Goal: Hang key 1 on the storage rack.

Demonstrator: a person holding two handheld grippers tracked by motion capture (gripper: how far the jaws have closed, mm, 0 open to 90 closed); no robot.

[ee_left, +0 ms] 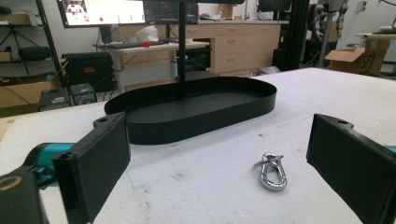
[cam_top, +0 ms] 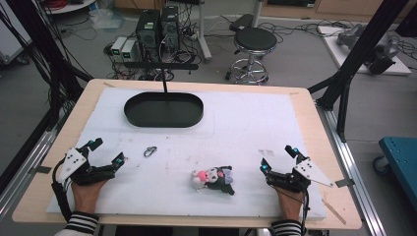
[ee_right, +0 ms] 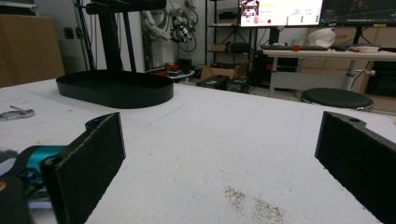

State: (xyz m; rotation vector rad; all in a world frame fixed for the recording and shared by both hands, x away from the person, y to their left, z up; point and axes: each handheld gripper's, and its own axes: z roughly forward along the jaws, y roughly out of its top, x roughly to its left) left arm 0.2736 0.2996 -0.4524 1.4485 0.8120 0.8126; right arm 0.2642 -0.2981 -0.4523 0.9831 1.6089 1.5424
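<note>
High view: both tools [cam_top: 106, 151] [cam_top: 278, 157] wide open, empty.

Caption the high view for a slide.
Two open grippers, left and right, rest beside a plush toy, metal clip and black tray.

wide-open right claw [ee_right: 219, 163] over white table [ee_right: 210, 140]

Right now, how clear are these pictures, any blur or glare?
High view: even light, soft focus, plush toy fuzzy. Left gripper view: metal clasp glints but reads sharp, near pads slightly soft. Right gripper view: black tray clear, monitor behind washed out by glare.
</note>
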